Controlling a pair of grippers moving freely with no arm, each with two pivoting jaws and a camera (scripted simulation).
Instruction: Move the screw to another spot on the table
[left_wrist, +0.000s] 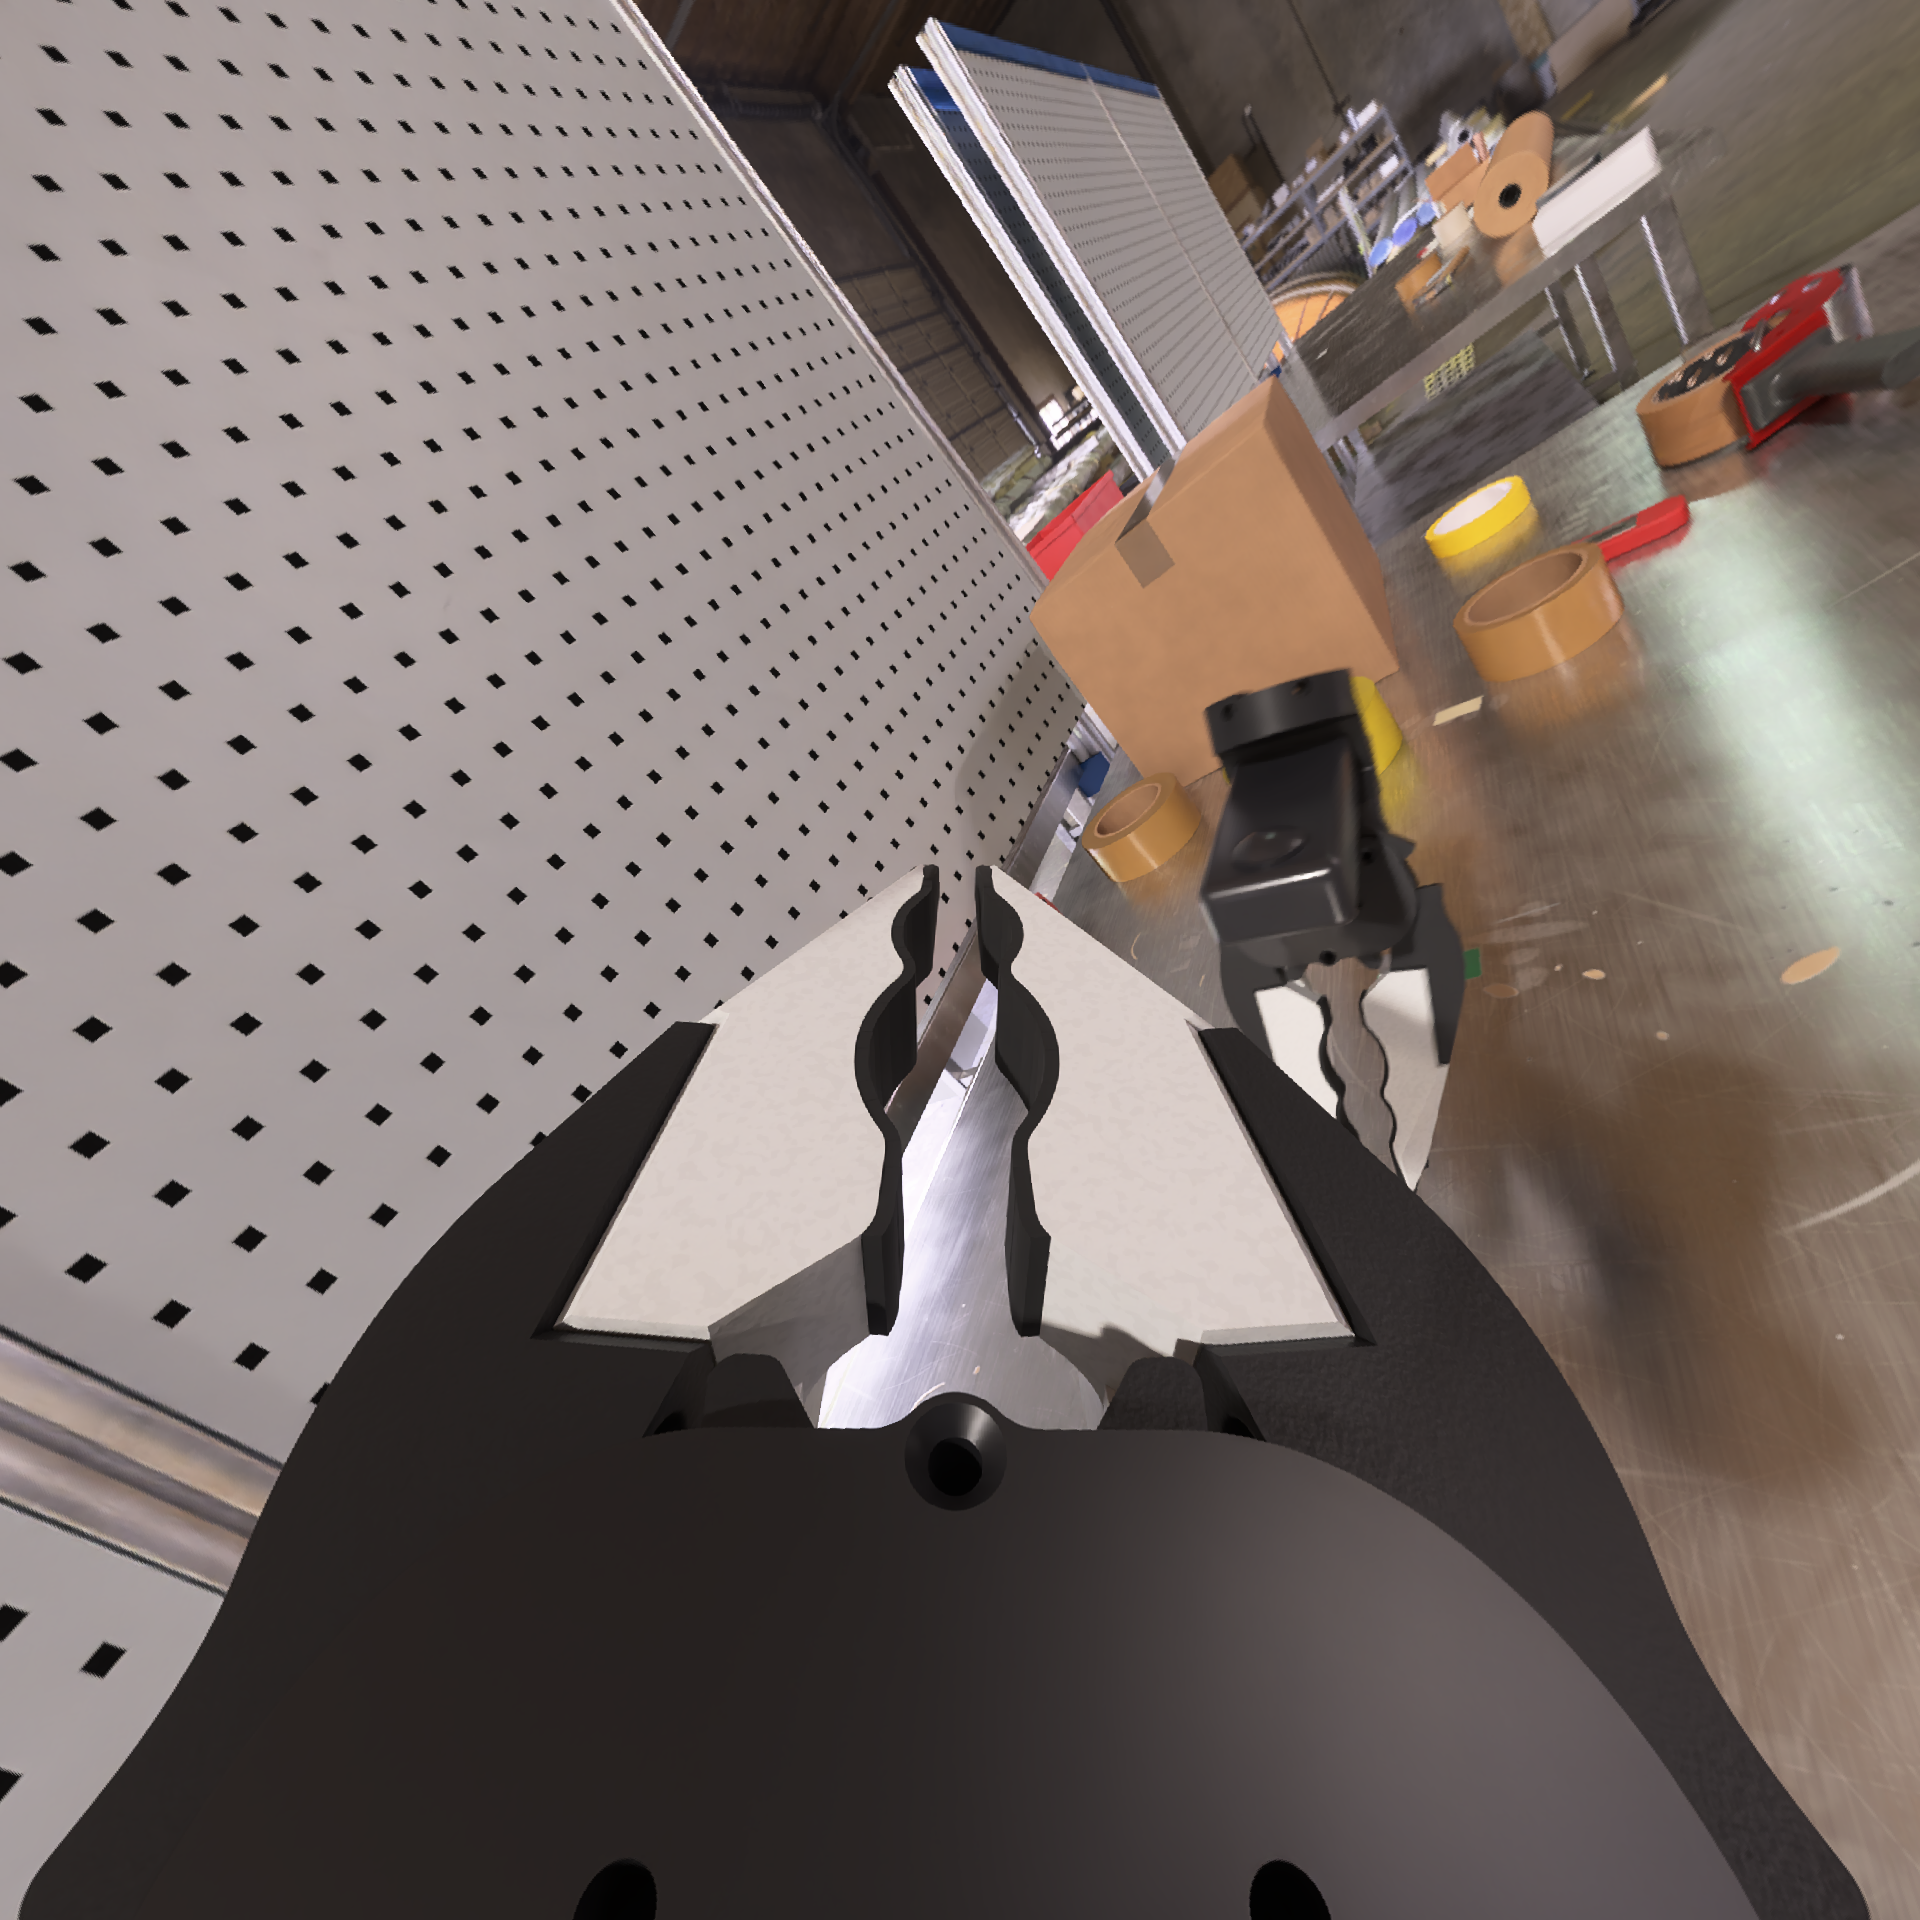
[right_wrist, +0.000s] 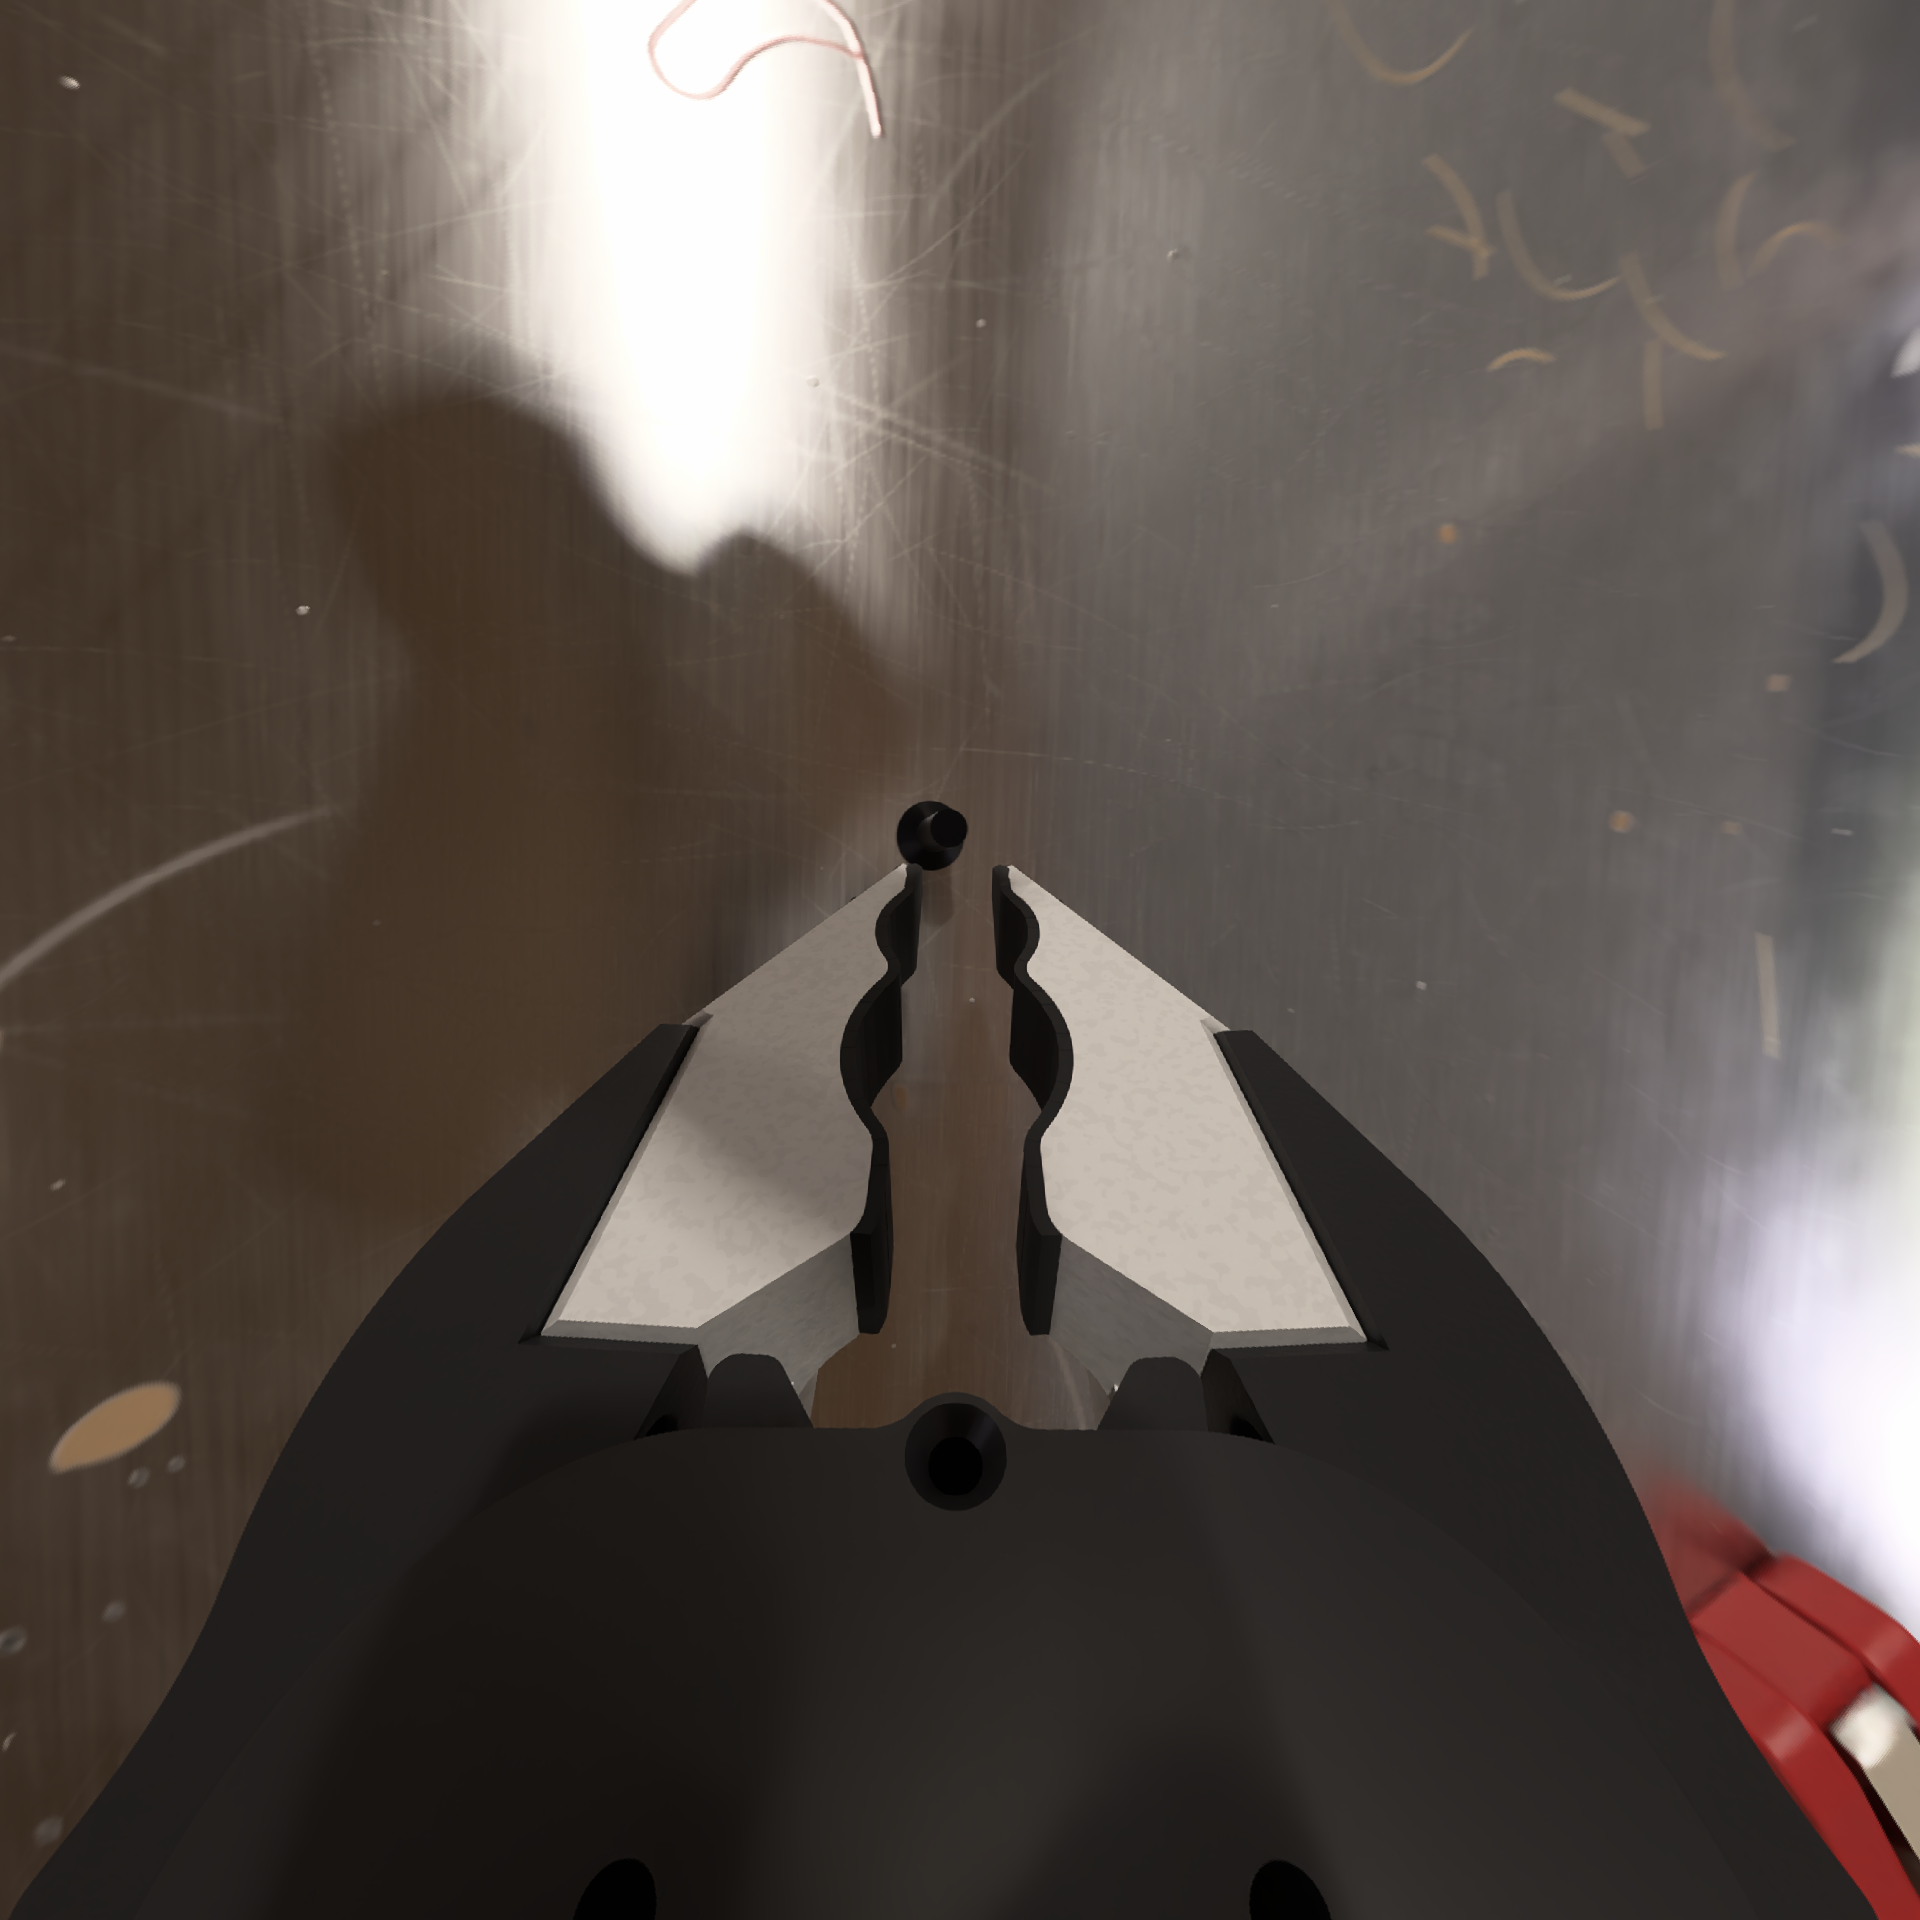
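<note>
The screw (right_wrist: 932, 834) is small and black. It lies on the scratched metal table (right_wrist: 1351, 623) just beyond my right gripper's left fingertip, not between the jaws. My right gripper (right_wrist: 954, 873) points straight down at the table, its jaws a little apart and empty. It also shows in the left wrist view (left_wrist: 1371, 1112), low over the table. My left gripper (left_wrist: 956, 878) is held off to the side near the pegboard wall (left_wrist: 416, 623). Its jaws are almost together with only a thin slit, and hold nothing.
A cardboard box (left_wrist: 1216, 582), brown tape rolls (left_wrist: 1538, 613) (left_wrist: 1138, 826), a yellow tape roll (left_wrist: 1481, 514) and a red tape dispenser (left_wrist: 1787, 353) stand on the far table. A red object (right_wrist: 1829, 1704) lies close at my right gripper's lower right.
</note>
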